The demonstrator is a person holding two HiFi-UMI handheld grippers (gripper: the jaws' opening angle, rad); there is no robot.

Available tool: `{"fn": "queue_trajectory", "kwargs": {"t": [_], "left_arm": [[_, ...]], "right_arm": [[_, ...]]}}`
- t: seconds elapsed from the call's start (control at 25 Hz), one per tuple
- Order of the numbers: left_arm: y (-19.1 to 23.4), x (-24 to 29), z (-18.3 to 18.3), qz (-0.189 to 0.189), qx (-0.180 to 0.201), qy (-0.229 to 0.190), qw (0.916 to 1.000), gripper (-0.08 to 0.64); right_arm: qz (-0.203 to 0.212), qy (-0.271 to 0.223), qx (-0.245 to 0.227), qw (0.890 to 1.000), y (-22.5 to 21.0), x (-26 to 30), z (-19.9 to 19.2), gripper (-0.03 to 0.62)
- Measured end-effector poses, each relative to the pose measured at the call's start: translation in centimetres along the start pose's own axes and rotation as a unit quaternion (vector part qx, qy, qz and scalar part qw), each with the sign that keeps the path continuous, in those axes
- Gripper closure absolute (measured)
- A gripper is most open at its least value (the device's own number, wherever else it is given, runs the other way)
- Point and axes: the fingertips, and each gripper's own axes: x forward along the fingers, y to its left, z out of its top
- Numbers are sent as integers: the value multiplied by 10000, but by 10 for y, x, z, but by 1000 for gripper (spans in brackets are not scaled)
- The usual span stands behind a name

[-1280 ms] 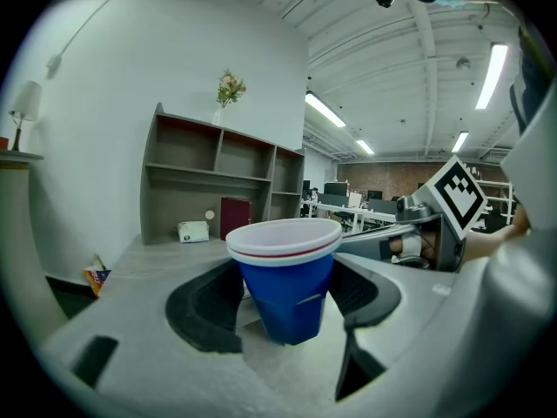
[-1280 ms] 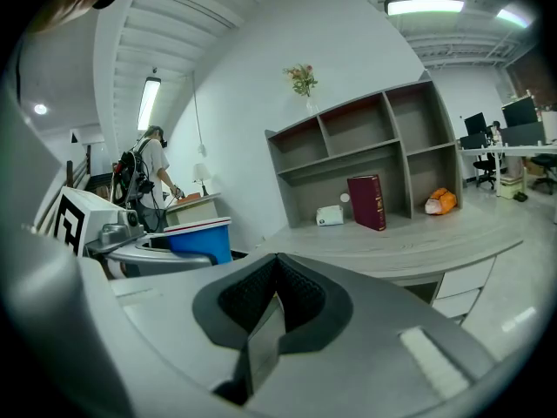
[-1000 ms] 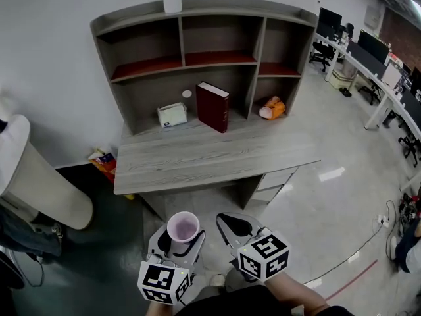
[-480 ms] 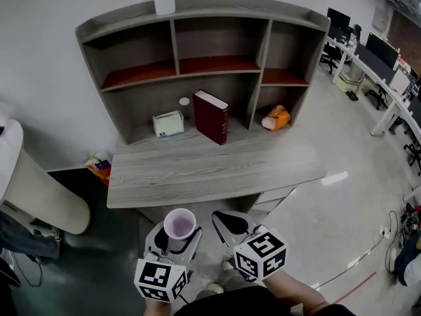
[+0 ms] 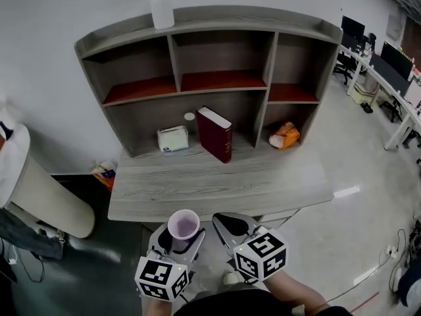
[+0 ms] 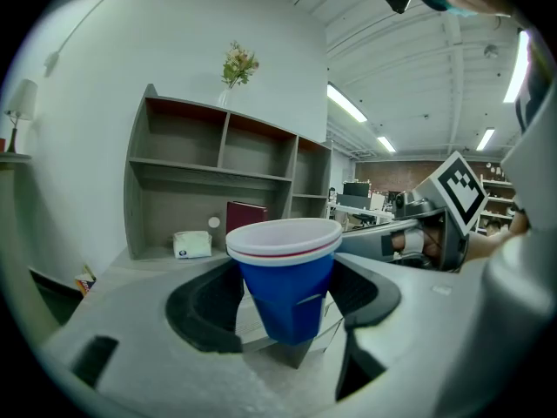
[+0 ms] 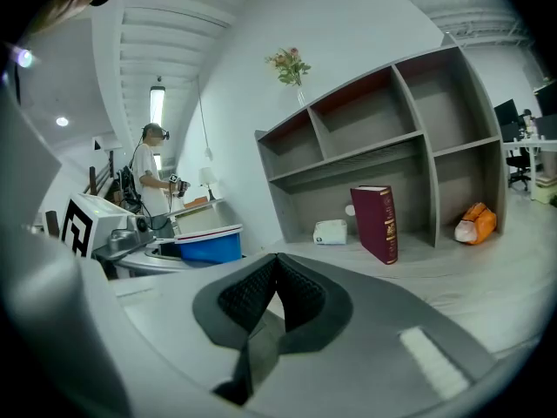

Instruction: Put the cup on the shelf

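Left gripper (image 5: 181,241) is gripping the cup (image 5: 183,224) upright by its sides, near the desk's (image 5: 217,183) near edge; right gripper (image 5: 231,224) is hanging beside it, closed on nothing.
Keeping the cup level and aiming for a bare upper bay of the shelf (image 5: 217,81) is looking wisest; lower down, a white box (image 5: 172,139), a book (image 5: 217,133) and an orange bag (image 5: 285,135) are crowding the far side.

White wall (image 5: 39,78), glossy grey floor (image 5: 368,170), office desks (image 5: 402,104) at right.
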Motion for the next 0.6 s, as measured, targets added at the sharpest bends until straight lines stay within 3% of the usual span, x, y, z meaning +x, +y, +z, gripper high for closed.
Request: {"fn": "queue_trajectory", "kwargs": {"t": [0.6], "left_arm": [[7,50,32,81,58,-115,9999,265]], "right_arm": [[321,75,-141,9994,-37,20,25,591]]}}
